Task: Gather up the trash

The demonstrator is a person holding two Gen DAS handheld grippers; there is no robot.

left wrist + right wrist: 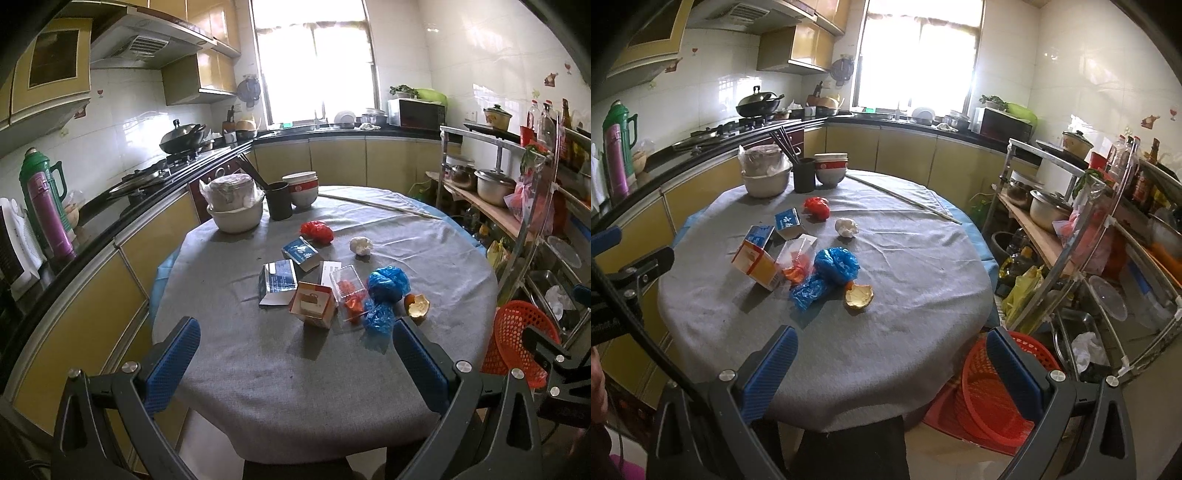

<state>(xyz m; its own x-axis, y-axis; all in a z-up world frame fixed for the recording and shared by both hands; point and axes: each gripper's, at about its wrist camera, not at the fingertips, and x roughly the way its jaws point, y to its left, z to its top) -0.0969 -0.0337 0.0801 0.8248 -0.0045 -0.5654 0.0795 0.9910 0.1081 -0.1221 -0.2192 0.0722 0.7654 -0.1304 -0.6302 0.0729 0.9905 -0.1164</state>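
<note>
Both grippers hover at the near edge of the round table point(295, 387), each with its blue-padded fingers spread wide and nothing between them: the left gripper point(295, 363) faces the middle of the grey cloth, the right gripper point(892, 373) sits further right, above the table's near right rim. Below that rim, off the table, stands a red mesh basket point(993, 398) (it shows at the right edge of the left view too).

Trash lies clustered near the table's centre. Nearest is an orange-and-white carton point(314, 304), tipped on its side with its open end toward the near edge. Just left and beyond it a silver-blue carton point(279, 282) lies flat, its long axis running near to far. A smaller blue carton point(300, 253) sits just beyond, angled to the far left. Right of the orange carton a clear plastic box point(347, 291) holds red scraps, touching crumpled blue plastic bags point(386, 295). An orange peel point(417, 304) rests just right of the bags, hollow side up. Farther off lie a crumpled red bag point(317, 232) and a white wad point(361, 245), apart from each other
</note>
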